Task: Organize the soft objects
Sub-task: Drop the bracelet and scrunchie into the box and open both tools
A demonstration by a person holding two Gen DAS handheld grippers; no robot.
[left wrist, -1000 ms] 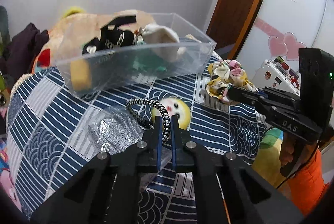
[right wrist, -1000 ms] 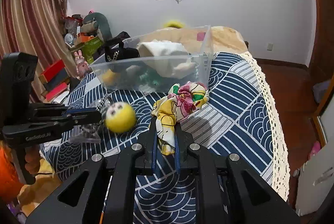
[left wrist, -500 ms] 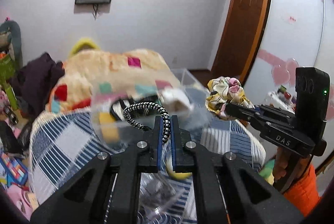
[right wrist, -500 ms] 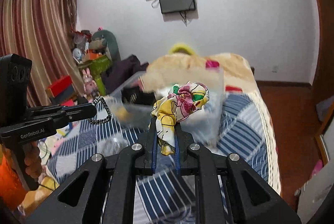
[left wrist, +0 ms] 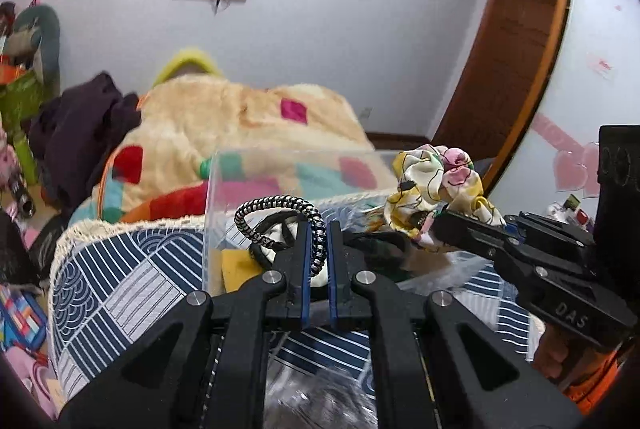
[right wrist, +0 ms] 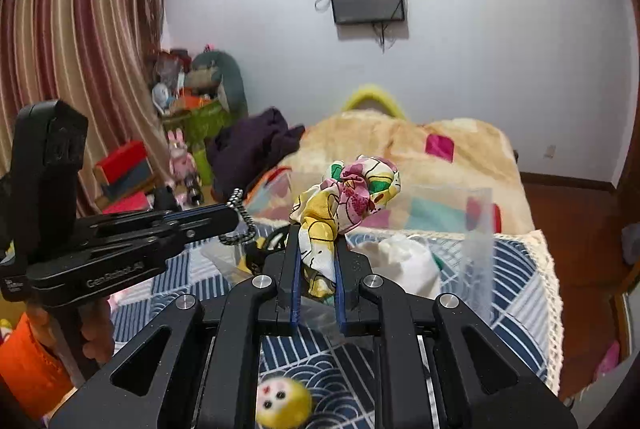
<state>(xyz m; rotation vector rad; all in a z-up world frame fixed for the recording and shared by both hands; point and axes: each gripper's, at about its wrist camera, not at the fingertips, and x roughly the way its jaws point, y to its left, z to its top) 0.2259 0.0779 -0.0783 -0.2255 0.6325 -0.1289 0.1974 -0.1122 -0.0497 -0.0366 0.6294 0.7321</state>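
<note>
My left gripper point(left wrist: 319, 229) is shut on a black-and-white braided hair tie point(left wrist: 276, 207) and holds it in the air above the clear plastic bin point(left wrist: 224, 189). My right gripper point(right wrist: 316, 241) is shut on a floral yellow-and-pink scrunchie point(right wrist: 352, 189), also raised over the bin point(right wrist: 478, 229). In the left wrist view the scrunchie point(left wrist: 440, 185) and right gripper point(left wrist: 440, 223) sit to the right. In the right wrist view the left gripper point(right wrist: 234, 219) with the hair tie point(right wrist: 242, 217) is at the left. The bin holds dark, white and yellow soft items.
The bin stands on a bed with a blue patterned cover point(left wrist: 120, 289). A yellow plush ball point(right wrist: 284, 403) lies near the front. A cream patchwork blanket point(left wrist: 224, 121) and dark clothes point(left wrist: 80, 137) lie behind. Crumpled plastic point(left wrist: 320, 397) lies below my left gripper.
Both grippers have lifted their items off the bed cover and moved forward, close over the bin. The ball stayed on the bed.
</note>
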